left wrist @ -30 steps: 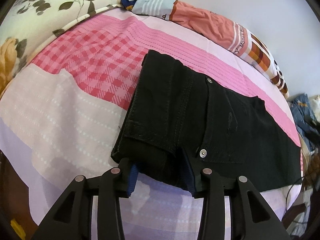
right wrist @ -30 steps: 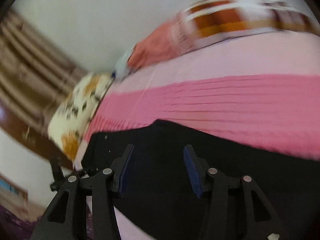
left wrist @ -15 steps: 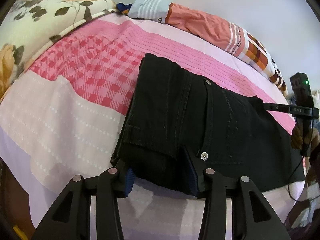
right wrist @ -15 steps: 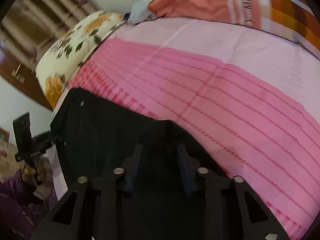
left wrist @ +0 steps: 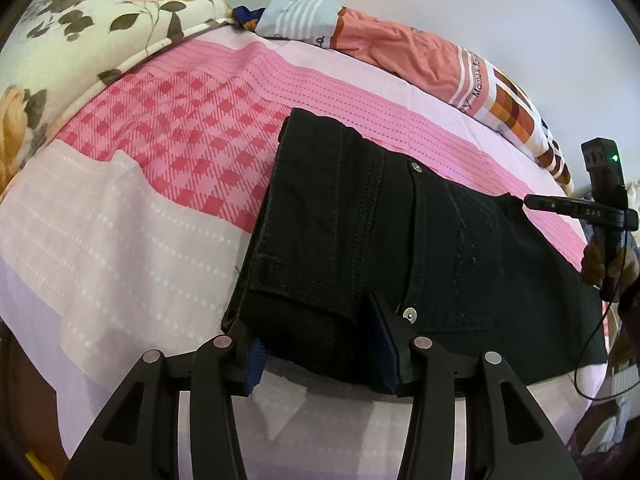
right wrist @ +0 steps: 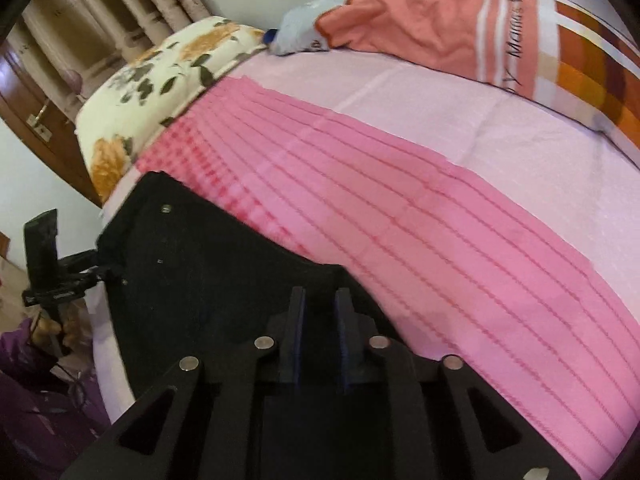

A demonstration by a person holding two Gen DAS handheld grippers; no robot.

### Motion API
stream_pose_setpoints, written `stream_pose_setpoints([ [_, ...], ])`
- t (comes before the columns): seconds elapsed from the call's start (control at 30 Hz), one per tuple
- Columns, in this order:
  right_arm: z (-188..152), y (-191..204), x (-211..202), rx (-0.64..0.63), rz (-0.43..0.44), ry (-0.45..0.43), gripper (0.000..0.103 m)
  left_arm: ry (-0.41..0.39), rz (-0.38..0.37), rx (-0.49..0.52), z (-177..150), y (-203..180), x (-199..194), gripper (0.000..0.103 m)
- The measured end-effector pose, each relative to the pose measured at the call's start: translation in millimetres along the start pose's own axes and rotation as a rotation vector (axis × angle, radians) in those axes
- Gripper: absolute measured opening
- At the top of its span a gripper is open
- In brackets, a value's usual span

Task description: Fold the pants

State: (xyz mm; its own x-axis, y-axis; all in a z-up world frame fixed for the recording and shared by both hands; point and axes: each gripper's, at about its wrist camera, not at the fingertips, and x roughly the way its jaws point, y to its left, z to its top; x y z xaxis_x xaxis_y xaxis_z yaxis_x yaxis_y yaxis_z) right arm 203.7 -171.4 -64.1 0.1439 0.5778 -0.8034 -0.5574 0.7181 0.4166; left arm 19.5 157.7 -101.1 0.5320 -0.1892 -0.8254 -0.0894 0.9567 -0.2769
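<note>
Black denim pants lying folded on the pink-banded bedsheet, long axis running from the near-left edge of the bed out toward the right in the left wrist view, folded leg end with its hem stacked on top at the left, pocket panel with two metal snaps toward the middle. Spread flat, near edge close to the edge of the mattress.

Left gripper at that near-left end, blue-padded fingers spread wide with the thick folded edge sitting between them; not pinched, gap clearly wider than the cloth bundle. Seen from the right wrist as a small black tool at the far-left corner of the pants.

Right gripper down on the opposite end, fingers drawn close together with a raised fold of black fabric nipped between the pads. Compared with half a second back: narrower gap at the right gripper, and the fabric now bunched up between the pads rather than lying slack under them. Hardly any change at the left gripper or in the lie of the pants.

Floral pillow at the far left, orange patterned blanket along the far side by the wall.
</note>
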Motion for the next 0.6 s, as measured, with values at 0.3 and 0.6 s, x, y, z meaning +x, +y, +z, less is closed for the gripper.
stream_pose_setpoints([
  [0.3, 7, 9, 24, -0.057, 0.045, 0.074, 0.023, -0.002, 0.003, 0.007, 0, -2, 0, 0.050],
  [0.6, 7, 26, 32, -0.163, -0.125, 0.013, 0.007, -0.027, 0.017, 0.022, -1, -4, -2, 0.051],
])
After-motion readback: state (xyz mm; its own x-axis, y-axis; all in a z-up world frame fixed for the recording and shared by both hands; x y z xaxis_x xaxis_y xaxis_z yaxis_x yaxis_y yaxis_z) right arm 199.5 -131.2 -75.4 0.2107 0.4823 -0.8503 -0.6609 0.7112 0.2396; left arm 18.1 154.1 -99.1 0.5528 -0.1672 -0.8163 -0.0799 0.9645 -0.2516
